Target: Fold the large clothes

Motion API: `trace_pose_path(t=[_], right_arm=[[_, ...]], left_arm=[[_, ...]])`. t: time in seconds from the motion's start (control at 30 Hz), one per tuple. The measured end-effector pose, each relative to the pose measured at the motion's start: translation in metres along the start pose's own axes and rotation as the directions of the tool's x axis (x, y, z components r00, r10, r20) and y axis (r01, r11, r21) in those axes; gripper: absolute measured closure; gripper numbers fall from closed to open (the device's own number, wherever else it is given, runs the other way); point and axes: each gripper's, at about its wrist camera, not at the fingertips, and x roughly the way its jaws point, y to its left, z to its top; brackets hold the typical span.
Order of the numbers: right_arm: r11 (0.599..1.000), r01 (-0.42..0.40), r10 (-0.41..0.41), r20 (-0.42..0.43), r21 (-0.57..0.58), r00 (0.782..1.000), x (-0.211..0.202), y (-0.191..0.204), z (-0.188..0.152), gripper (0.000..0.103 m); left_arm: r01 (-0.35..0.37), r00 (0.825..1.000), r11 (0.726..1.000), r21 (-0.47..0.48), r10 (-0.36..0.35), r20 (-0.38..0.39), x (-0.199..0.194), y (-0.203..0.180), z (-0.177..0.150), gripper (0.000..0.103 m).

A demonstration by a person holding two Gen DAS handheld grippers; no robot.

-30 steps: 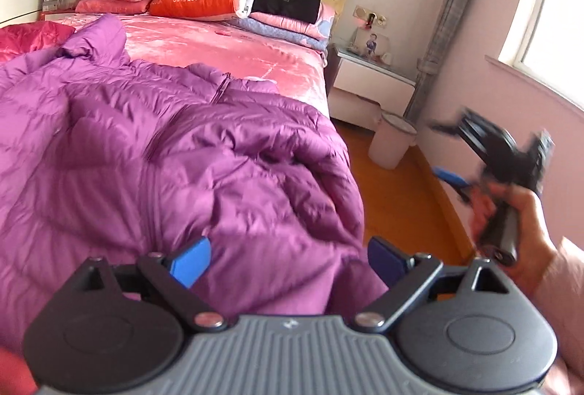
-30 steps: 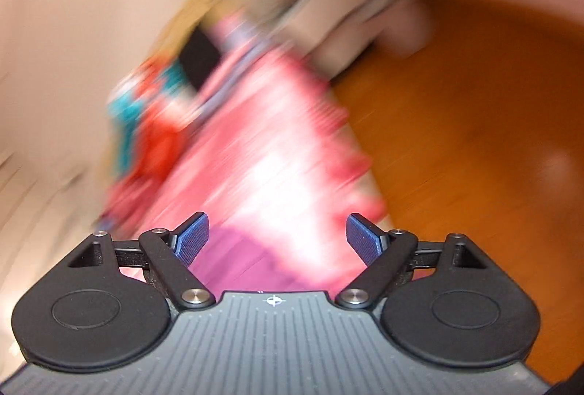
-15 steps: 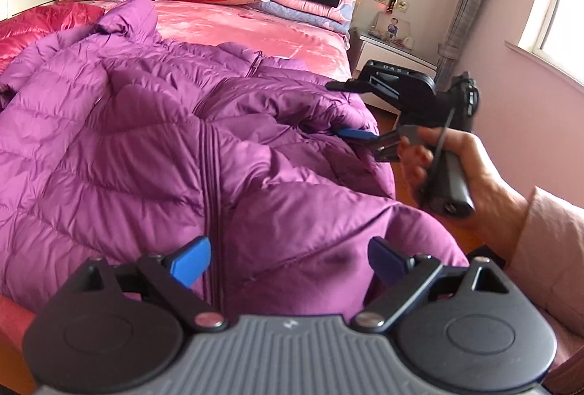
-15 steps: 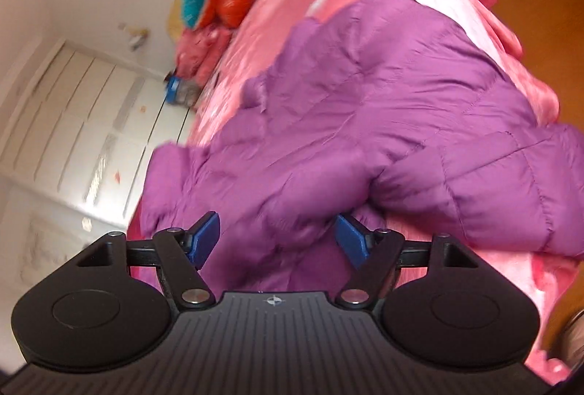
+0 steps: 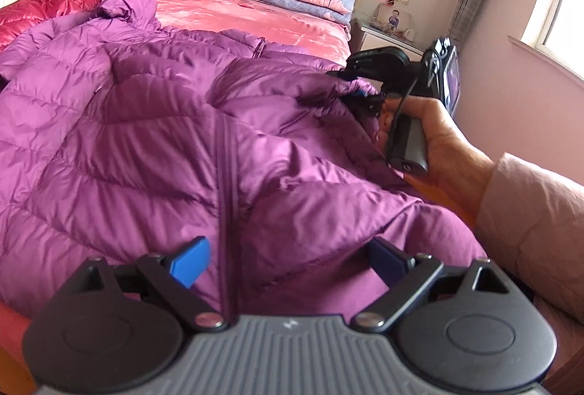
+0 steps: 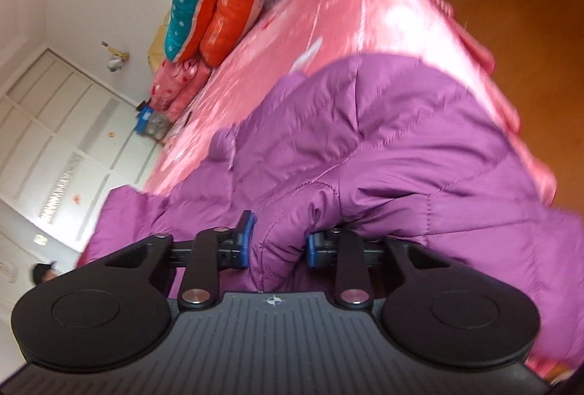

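Swung in from the right, the right gripper [image 6: 277, 241] has just closed, grasping the purple quilted down jacket [image 5: 153, 146] on the pink satin bed [image 5: 255, 11]; left gripper [image 5: 292, 261] released, orange wood floor [image 6: 518, 30] at upper right.

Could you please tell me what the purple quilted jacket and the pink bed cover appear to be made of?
Purple quilted jacket: seemingly thin synthetic shell over puffy filling, judging by stitched channels, soft sheen and fine creases. Pink bed cover: looks like satin or plush, given its bright glossy highlights; blur leaves that open.

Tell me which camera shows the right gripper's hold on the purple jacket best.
Right wrist view: the right gripper has just closed, its fingers pinching a fold of the purple jacket. The left wrist view shows that gripper from the side, fingers buried in fabric.
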Motion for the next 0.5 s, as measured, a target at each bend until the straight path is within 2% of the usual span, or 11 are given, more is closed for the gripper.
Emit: trace_pose_path(t=[0.17,0.3,0.5], right_arm=[[0.99,0.097,-0.088,0.091,-0.107,0.992,0.005,0.003,0.015,0.076],[0.981,0.133,-0.116,0.127,-0.138,0.985,0.024,0.0,0.022,0.076],[0.955,0.187,-0.151,0.167,-0.23,0.974,0.03,0.004,0.018,0.076]], left_arm=[[-0.023,1.0,0.999,-0.028,0.023,0.001,0.001,0.013,0.003,0.009],[-0.05,0.999,0.997,-0.056,0.05,0.011,0.0,0.028,0.009,0.009],[-0.134,0.987,0.987,-0.091,0.141,0.077,-0.007,0.061,0.029,0.009]])
